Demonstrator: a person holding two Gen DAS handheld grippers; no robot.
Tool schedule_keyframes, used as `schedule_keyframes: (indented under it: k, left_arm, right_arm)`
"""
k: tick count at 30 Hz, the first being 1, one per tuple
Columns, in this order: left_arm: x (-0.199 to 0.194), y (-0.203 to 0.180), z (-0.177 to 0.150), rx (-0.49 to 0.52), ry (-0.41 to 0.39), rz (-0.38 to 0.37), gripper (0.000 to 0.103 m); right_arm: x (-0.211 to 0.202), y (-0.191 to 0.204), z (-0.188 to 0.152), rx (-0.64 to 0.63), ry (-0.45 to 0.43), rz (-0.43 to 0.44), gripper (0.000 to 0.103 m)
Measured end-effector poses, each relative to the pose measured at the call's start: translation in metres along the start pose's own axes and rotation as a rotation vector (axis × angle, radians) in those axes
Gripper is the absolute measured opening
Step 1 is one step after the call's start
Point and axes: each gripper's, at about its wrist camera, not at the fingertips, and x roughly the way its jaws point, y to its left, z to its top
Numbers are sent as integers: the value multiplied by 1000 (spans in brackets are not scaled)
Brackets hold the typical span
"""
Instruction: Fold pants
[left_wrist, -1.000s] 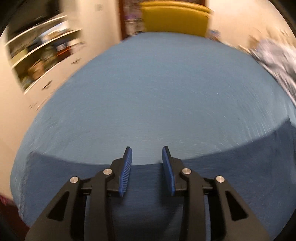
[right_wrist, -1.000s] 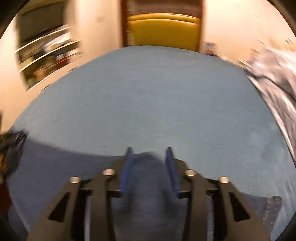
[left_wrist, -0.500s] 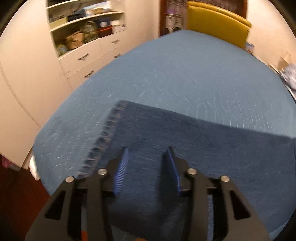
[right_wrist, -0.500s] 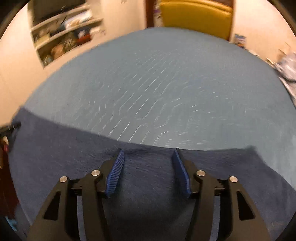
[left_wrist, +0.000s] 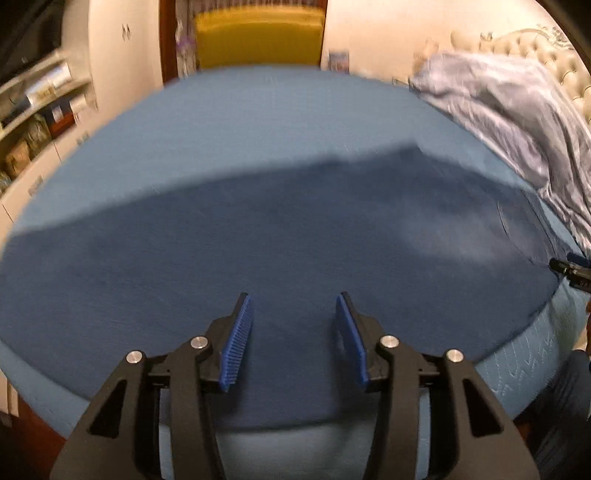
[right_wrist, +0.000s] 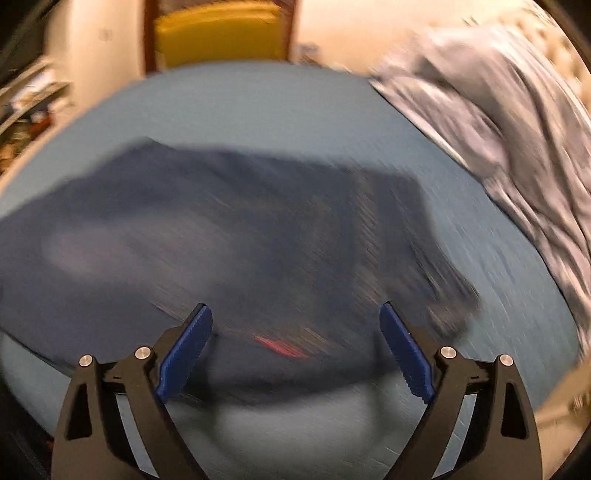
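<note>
Dark blue pants (left_wrist: 280, 240) lie spread flat across the near part of a light blue bed (left_wrist: 258, 122). My left gripper (left_wrist: 293, 325) is open and empty above the pants' near edge. In the right wrist view the pants (right_wrist: 229, 229) are blurred, with the waist end and a red label (right_wrist: 280, 345) near me. My right gripper (right_wrist: 295, 332) is wide open and empty over that end. Its tip (left_wrist: 570, 267) shows at the right edge of the left wrist view.
A crumpled grey-lilac blanket (left_wrist: 517, 122) lies on the bed's right side, also in the right wrist view (right_wrist: 509, 122). A yellow headboard-like panel (left_wrist: 258, 37) stands at the far end. Shelves and drawers (left_wrist: 33, 125) line the left wall.
Both grippers have let go of the pants, which now lie flat on the bed. Both views have swung to the right. The right jaws have opened wider.
</note>
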Motion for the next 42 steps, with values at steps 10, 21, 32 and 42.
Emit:
schedule_keyframes:
  k: [10,21,32,42]
  left_arm:
    - [-48,-132,-26,257,-90,-183,53]
    - [-21,-270,-48,572,-122,-192,38]
    - [-13,-296,-69,815,-156,-75,14]
    - [-24,-294,-60,781,-170,-84,1]
  right_arm:
    - [3,-43,-25,108,-38,180,87]
    - [-28,-76,-45,165,-39,149,87]
    - [-13,-155,-18,510,-68,301,67]
    - [6,-171,8,509,-33,246,16]
